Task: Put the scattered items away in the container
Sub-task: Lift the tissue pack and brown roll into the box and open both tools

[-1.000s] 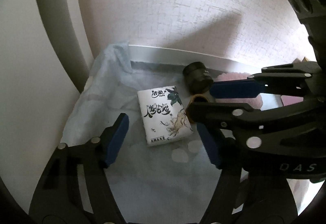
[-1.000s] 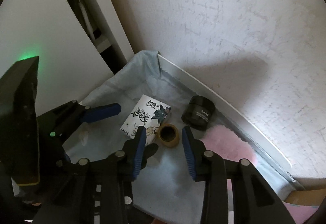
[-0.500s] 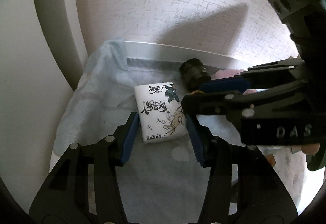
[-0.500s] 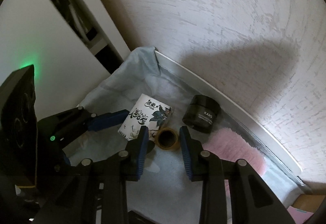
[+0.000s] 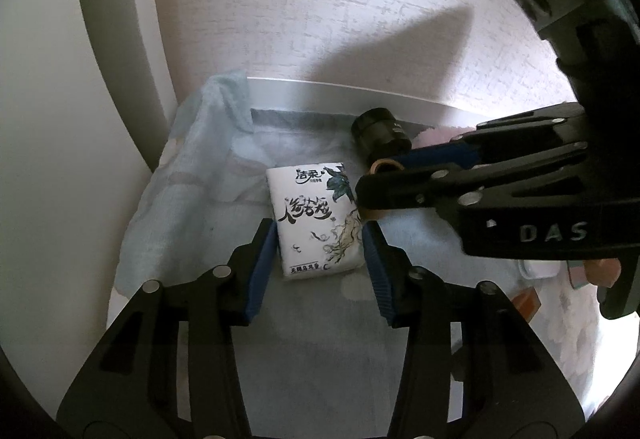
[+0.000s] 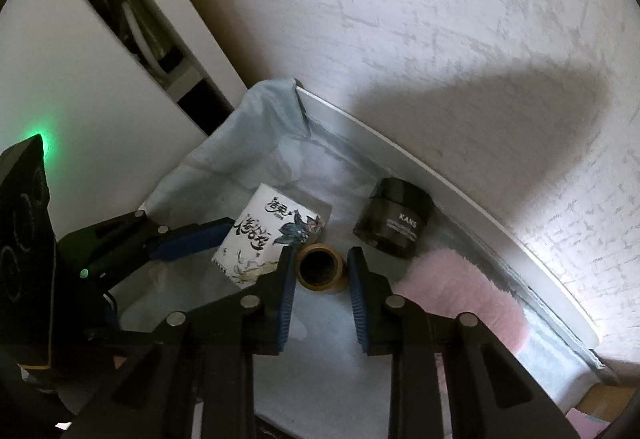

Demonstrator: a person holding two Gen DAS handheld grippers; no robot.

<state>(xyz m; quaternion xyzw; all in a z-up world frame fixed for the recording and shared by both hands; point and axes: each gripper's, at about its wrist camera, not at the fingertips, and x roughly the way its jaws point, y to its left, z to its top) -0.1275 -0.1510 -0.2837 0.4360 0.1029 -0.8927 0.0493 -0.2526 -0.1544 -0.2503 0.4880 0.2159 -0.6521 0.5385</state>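
- Left gripper: jaws open, the blue pads flanking the white tissue pack on either side; whether the pads touch the pack cannot be told.
- Tissue pack: lies flat on the pale blue cloth, printed face up, in the corner near the wall.
- Right gripper: jaws open, straddling the small brown tape roll, with a narrow gap visible between each pad and the roll.
- Tape roll: stands on the cloth with its hole facing the camera, just beside the tissue pack's edge.
- Black jar: rests on the cloth near the white rail that runs along the textured wall, labelled "KANS".
- Pink fluffy item: lies beside the jar, to the right of the tape roll.
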